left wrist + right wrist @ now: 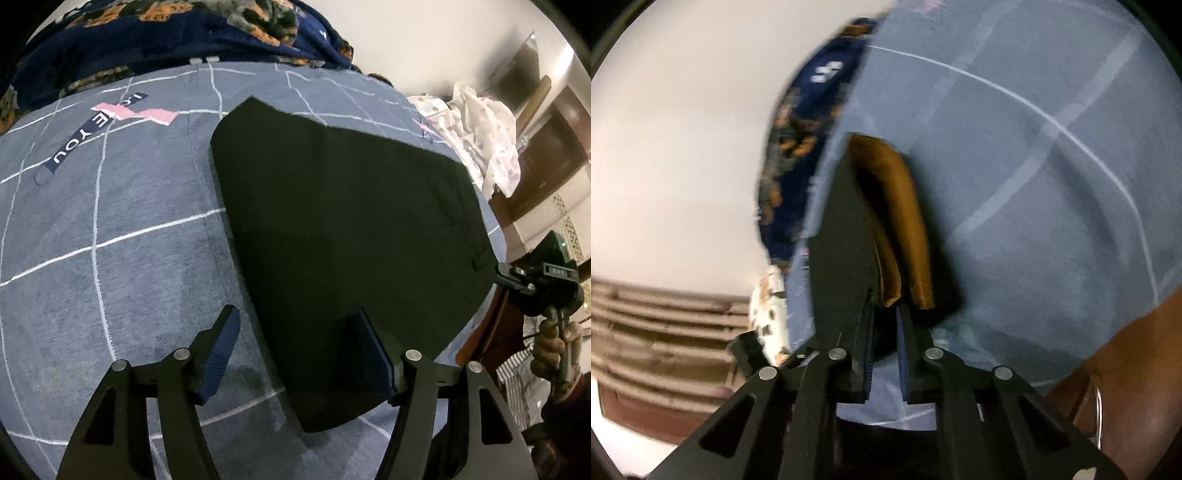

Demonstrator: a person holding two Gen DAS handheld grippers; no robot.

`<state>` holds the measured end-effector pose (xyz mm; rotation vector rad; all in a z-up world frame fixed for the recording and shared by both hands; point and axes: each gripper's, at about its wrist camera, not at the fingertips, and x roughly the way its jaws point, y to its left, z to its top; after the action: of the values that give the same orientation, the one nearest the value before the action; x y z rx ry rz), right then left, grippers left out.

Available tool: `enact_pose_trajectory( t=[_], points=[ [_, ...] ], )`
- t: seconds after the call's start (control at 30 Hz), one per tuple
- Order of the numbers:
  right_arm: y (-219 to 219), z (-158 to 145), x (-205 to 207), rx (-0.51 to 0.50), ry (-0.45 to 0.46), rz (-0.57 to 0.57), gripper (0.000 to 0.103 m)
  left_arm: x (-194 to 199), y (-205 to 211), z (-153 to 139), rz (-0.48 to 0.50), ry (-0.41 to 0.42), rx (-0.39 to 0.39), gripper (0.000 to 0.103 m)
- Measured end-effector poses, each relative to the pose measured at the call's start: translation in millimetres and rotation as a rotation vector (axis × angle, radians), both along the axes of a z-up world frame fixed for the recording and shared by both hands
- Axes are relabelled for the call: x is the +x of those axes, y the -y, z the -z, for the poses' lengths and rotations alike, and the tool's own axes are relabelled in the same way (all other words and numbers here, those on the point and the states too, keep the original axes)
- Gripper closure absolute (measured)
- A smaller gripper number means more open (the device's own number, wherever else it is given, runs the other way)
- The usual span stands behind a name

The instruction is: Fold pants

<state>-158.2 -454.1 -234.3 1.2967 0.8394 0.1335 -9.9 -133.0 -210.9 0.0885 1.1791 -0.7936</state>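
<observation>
The black pants [343, 236] lie folded flat on a grey-blue checked bedsheet [110, 240]. My left gripper [299, 336] is open above the near end of the pants, one finger over the sheet, the other over the cloth. My right gripper [532, 284] shows at the pants' right edge, held by a hand. In the right wrist view the right gripper [884, 314] is shut on the pants' edge [846, 236]; the brown inner lining [905, 221] shows beside the black cloth. That view is blurred.
A dark blue floral blanket [166, 33] lies at the far end of the bed. White patterned cloth [480, 129] is heaped at the right edge. Dark wooden furniture [546, 147] stands beyond. A "YOU" label and pink patch [140, 112] mark the sheet.
</observation>
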Motion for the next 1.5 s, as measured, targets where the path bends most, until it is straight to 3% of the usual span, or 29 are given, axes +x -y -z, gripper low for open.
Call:
enact_pose_trajectory(
  t=[0.1,0.17,0.23,0.3,0.33,0.5,0.57,0.6,0.8,0.9,0.93,1.03,1.17,1.23,1.3,1.5],
  points=[
    [3,4,-1,0.036,0.007,0.016,0.090,0,-1,2,-0.009,-0.007,-0.007,0.036],
    [6,-5,-2,-0.005,0.007,0.021,0.086,1,-2,2,-0.011,-0.009,-0.005,0.036],
    [10,-18,-5,-0.084,0.004,0.036,0.075,1,-4,1,-0.017,-0.005,-0.004,0.036],
    [13,-26,-7,-0.125,0.013,0.037,0.056,2,-5,1,-0.020,-0.003,-0.005,0.036],
    [14,-26,-5,-0.127,0.010,0.029,0.054,3,-6,1,-0.022,-0.004,-0.005,0.036],
    [7,-18,15,-0.149,-0.012,-0.018,0.054,4,-9,3,-0.030,-0.003,-0.006,0.035],
    [-2,-17,25,-0.185,-0.020,-0.060,0.079,7,-11,3,-0.039,0.002,-0.004,0.035],
    [-5,-18,29,-0.207,-0.025,-0.069,0.081,7,-11,3,-0.042,0.002,-0.003,0.035],
    [-11,-30,36,-0.162,0.069,-0.090,0.084,16,-19,6,-0.082,-0.019,-0.019,0.035],
    [-6,-14,35,-0.180,0.000,-0.079,0.085,18,-20,7,-0.087,-0.029,-0.028,0.034],
    [-4,-4,32,-0.138,-0.012,-0.066,0.085,18,-19,6,-0.082,-0.024,-0.024,0.033],
    [-2,-3,29,-0.128,0.000,-0.061,0.085,19,-16,7,-0.071,-0.012,-0.013,0.032],
    [-5,-21,34,-0.214,0.007,-0.080,0.080,22,-16,7,-0.070,-0.022,-0.025,0.032],
    [-3,-26,40,-0.257,-0.006,-0.090,0.070,26,-19,7,-0.072,-0.038,-0.044,0.032],
    [0,-26,45,-0.295,-0.022,-0.104,0.052,29,-21,8,-0.067,-0.049,-0.055,0.032],
    [5,-15,67,-0.316,-0.031,-0.186,0.049,38,-20,8,0.001,-0.061,-0.073,0.030]
  ],
)
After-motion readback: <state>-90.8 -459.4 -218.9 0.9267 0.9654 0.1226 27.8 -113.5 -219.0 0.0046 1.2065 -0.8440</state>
